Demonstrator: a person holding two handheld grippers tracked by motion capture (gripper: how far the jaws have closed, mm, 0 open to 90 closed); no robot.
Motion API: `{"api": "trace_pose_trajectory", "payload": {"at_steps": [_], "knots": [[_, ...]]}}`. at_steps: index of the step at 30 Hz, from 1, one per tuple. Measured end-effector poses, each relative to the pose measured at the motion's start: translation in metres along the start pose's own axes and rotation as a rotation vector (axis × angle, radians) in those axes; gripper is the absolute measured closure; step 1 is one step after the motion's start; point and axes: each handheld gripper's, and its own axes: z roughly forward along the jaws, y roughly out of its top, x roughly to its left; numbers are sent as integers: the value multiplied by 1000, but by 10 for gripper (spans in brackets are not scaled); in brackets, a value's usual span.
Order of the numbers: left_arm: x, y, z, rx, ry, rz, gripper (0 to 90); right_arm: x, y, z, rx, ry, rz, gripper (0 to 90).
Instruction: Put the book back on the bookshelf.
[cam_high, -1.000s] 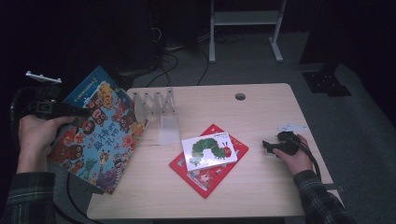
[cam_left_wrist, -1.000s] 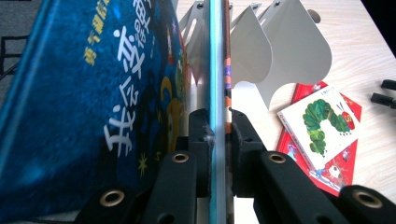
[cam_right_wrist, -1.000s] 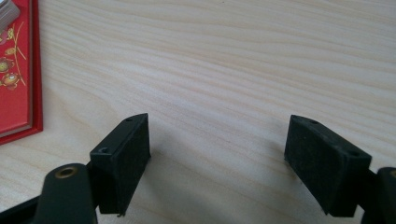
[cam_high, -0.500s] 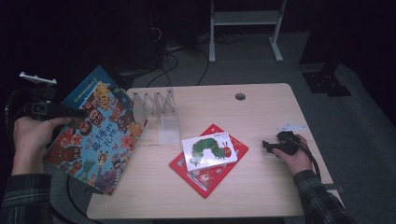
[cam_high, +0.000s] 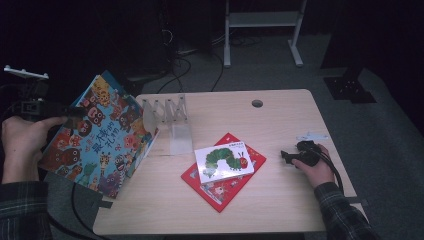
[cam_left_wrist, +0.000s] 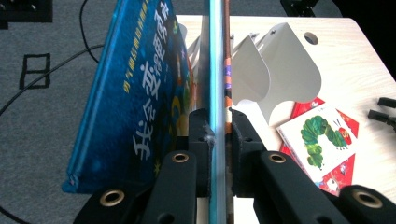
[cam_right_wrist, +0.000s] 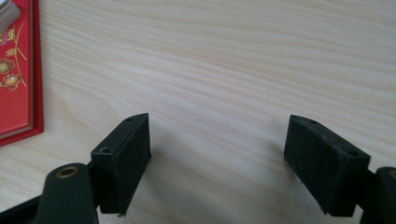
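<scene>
Holding the big picture book with cartoon animals on its cover (cam_high: 102, 137) off the left edge of the table (cam_high: 280, 210), I have my left gripper (cam_left_wrist: 218, 135) clamped on its edge, the two black pads pressed tight on the thin board from either side; in the left gripper view a second, blue-covered book (cam_left_wrist: 140, 93) leans just beside it on the left. The book hangs tilted, its lower corner below the table's near-left corner. I judge this to be the carrying step of shelving the book: it is lifted and aimed toward the white accordion book rack (cam_high: 167, 112), which stands at the far left of the table with its dividers upright. My right gripper (cam_right_wrist: 217, 158) rests on the wood at the right with its jaws wide apart and nothing between them. The caterpillar book (cam_high: 223, 161) lies flat on a red book (cam_high: 225, 187) at the middle of the table, waiting. Next, I think, I must turn the book upright, line its bottom edge with a gap between two dividers, and lower it without knocking the light rack sideways.
</scene>
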Motion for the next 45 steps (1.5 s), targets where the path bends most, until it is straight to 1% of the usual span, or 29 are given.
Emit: {"api": "trace_pose_trajectory", "payload": {"at_steps": [5, 9, 12, 13, 15, 16, 19, 23, 25, 28, 31, 32, 35, 37, 41, 43, 45], "knots": [[-2, 10, 13, 0, 0, 0, 810, 0, 0, 0, -1, 0, 0, 215], [-4, 15, 29, 9, 6, -11, 810, 0, 0, 0, 1, 0, 0, 215], [-5, 17, 43, 29, 24, -5, 810, 0, 0, -1, 0, 0, 1, 215], [-5, 17, 48, 33, 22, -6, 810, -1, -1, -1, 1, 0, -1, 215], [-5, 18, 53, 25, 23, -15, 810, -1, -1, -1, 3, 0, -1, 215], [-5, 18, 55, 29, 22, -18, 810, -1, -1, -1, 3, 1, -1, 215], [-5, 20, 61, 35, 30, -21, 810, -1, -1, -1, 3, 1, -1, 215], [-4, 19, 70, 29, 45, -39, 810, -1, -1, -1, 3, 1, -1, 215], [-4, 20, 72, 23, 49, -47, 810, -1, -1, -1, 3, 0, -1, 216], [-7, 23, 76, 32, 58, -48, 810, -1, -1, -1, 3, 0, -1, 216], [-10, 26, 82, 48, 66, -44, 809, -1, -1, -1, 3, 0, -1, 216], [-12, 26, 85, 50, 69, -37, 809, -1, -1, -1, 3, 0, -1, 216], [-14, 28, 91, 48, 75, -36, 808, -1, -1, -2, 3, 1, -1, 217], [-15, 29, 92, 47, 76, -35, 807, -1, -1, -2, 2, 1, -1, 217], [-12, 28, 91, 41, 67, -43, 804, -2, -2, -2, 0, 1, -2, 218], [-12, 28, 90, 40, 64, -41, 802, -2, -2, -2, 0, 0, -2, 217], [-12, 27, 89, 23, 66, -36, 797, -1, -2, -3, 2, 0, 1, 218]]}}
